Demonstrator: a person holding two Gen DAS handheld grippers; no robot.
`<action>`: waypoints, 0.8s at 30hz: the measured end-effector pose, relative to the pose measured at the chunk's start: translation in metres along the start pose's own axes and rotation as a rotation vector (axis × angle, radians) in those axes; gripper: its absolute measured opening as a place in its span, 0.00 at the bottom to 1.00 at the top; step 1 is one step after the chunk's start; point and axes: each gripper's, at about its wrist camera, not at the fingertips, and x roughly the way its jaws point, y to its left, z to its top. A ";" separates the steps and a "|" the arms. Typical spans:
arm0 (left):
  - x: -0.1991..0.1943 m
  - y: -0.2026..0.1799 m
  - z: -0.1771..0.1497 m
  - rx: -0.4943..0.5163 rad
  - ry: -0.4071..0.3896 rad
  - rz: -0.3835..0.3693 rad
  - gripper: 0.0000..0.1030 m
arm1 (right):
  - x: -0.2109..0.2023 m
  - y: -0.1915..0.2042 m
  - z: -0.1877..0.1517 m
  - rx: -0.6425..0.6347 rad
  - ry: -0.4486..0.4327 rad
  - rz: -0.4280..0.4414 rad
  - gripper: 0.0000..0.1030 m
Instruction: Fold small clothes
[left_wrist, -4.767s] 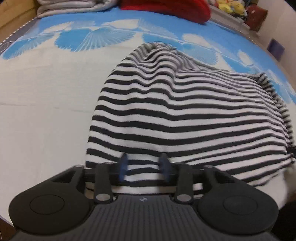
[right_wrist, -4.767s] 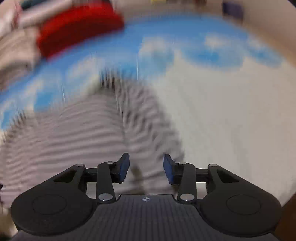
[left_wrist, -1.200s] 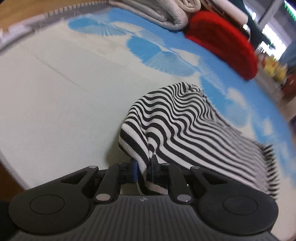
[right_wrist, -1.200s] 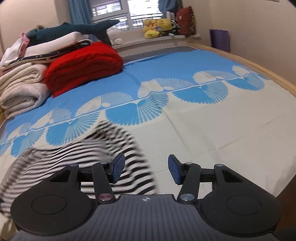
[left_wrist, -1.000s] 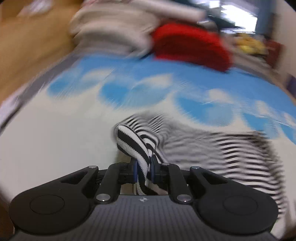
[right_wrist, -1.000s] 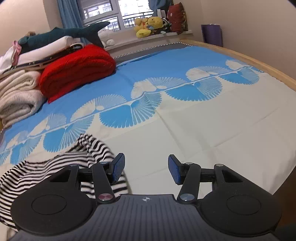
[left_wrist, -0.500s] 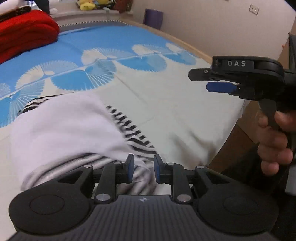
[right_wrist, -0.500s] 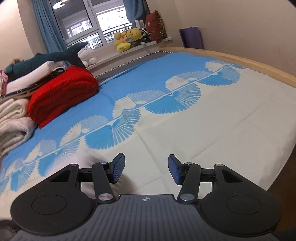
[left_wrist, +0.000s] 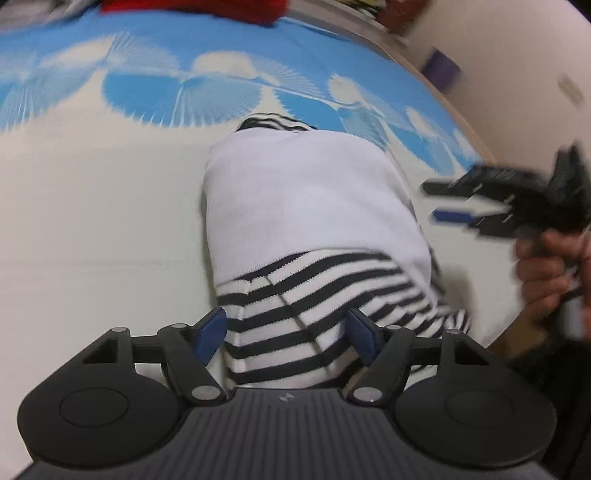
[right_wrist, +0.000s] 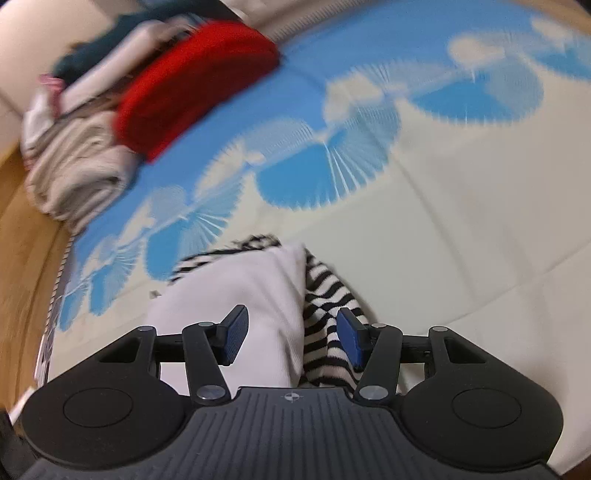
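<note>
**Striped top folded over, both grippers free**

Bedroom, soft light. Work surface is a bed sheet, cream near me with a band of blue fan prints farther off. At the far left of the bed: a folded red blanket and a stack of pale folded bedding. Both views are motion-blurred.

The black-and-white striped top lies on the cream part of the sheet, close to the near edge of the bed. A plain white panel, probably the inside face, is turned over on top and covers most of it; stripes show at the near end and peek out at the far end.

Left gripper: fingers spread wide, straddling the near striped edge, gripping nothing. Right gripper: fingers also wide apart, hovering over the seam where white panel meets stripes, holding nothing. In the left view I see it off to the right of the garment, held in the person's hand.

Handling, my judgement: a light, soft knit, limp, no stiffness; it will sag and slide on itself if lifted by one point. Best hold is a pinch on the doubled near edge or a corner, both layers together.

Orientation: from the left wrist, the long axis runs away from me toward the blue band, near end at my fingers.
</note>
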 end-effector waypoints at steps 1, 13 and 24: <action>0.000 0.003 0.001 -0.015 0.001 -0.013 0.75 | 0.013 -0.001 0.004 0.021 0.022 -0.017 0.53; 0.024 0.003 -0.004 0.025 0.077 0.003 0.85 | 0.015 0.021 0.022 0.148 -0.219 0.305 0.00; 0.026 0.004 -0.006 0.023 0.069 0.008 0.86 | 0.036 0.005 0.012 0.118 -0.062 0.028 0.66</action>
